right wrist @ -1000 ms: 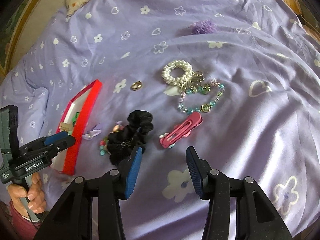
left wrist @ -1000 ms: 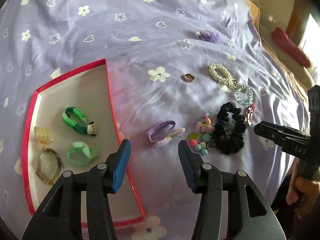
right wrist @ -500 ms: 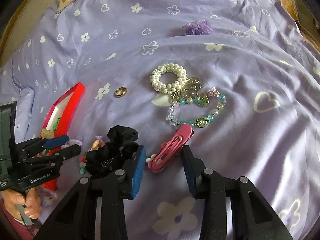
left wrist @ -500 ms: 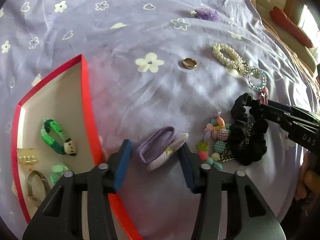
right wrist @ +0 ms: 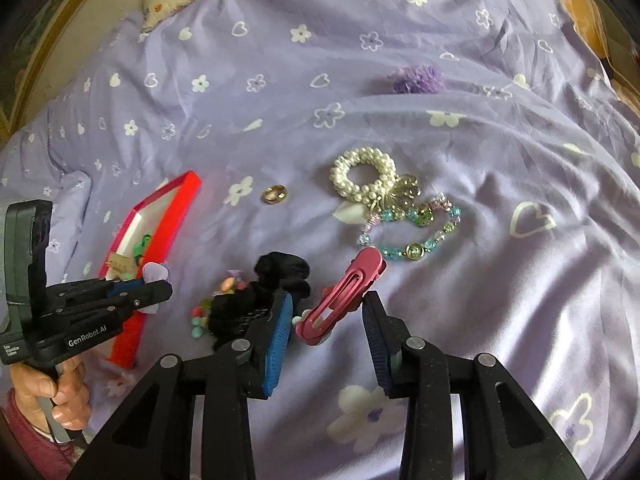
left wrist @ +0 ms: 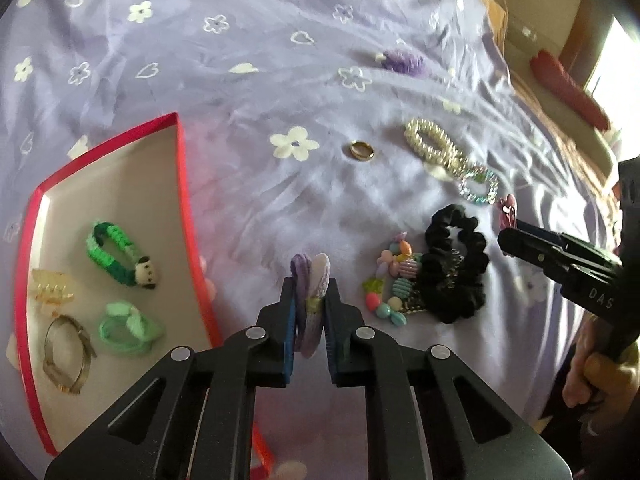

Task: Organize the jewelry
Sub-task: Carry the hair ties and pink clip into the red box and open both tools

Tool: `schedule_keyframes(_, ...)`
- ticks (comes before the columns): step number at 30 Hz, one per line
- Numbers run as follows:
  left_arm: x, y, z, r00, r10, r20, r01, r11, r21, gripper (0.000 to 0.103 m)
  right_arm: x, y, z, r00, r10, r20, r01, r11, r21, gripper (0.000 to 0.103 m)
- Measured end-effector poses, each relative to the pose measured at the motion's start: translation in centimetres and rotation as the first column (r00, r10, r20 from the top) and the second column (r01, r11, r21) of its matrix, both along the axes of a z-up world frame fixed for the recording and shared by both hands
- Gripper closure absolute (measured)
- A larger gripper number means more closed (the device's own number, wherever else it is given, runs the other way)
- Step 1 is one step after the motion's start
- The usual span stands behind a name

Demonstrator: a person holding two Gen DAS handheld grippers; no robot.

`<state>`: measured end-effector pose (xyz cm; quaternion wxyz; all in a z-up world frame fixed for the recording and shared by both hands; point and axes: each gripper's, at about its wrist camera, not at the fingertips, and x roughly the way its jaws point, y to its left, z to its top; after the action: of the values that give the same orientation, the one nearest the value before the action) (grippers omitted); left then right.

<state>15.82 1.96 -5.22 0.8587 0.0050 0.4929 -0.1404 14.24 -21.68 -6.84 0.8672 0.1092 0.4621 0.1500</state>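
Left wrist view is showing you working over the purple bedspread [left wrist: 240,200], with the red-rimmed box [left wrist: 182,184] lying at its left side. You are already keeping four pieces in that box: a green braided band [left wrist: 116,254], a mint hair tie [left wrist: 128,326], a yellow claw clip [left wrist: 50,292] and a metal bangle [left wrist: 66,354].

Still waiting on the bedspread are the black scrunchie [left wrist: 456,264], the pearl bracelet [right wrist: 362,174], the crystal bead bracelet [right wrist: 412,232], the pastel bead cluster [left wrist: 390,284], the purple pom-pom [right wrist: 416,78] and the gold ring [left wrist: 362,150], so more is left than done.

Your left gripper [left wrist: 310,308] is closing its jaws on the lilac hair tie [left wrist: 310,280], pinching it upright just right of the box. Your right gripper [right wrist: 326,328] is standing spread around the pink hair clip [right wrist: 346,294], its pads not yet pressing on it.
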Motion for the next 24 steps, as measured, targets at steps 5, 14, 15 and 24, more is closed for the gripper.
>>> schedule_keyframes(5,-1.7,1.7,1.3,0.998,0.055,0.023,-0.054,0.997,-0.052,0.092,-0.8,1.1,1.8,0.999,0.037,0.034,-0.038,0.999,0.032,0.066)
schedule_keyframes(14,-4.9,6.2,2.5,0.983,0.181,0.033,-0.176,0.978,-0.114,0.092,-2.0,6.4,3.0,0.984,0.168,0.052,-0.171,0.983,0.061,0.066)
schedule_keyframes(15,-5.1,6.5,2.5,0.981,0.19,0.033,-0.185,0.976,-0.116,0.092,-2.1,7.0,3.1,0.982,0.183,0.053,-0.186,0.981,0.062,0.066)
schedule_keyframes(24,-7.6,11.3,2.8,0.954,0.298,0.038,-0.291,0.948,-0.132,0.092,-3.5,12.4,3.2,0.952,0.302,0.056,-0.305,0.95,0.07,0.066)
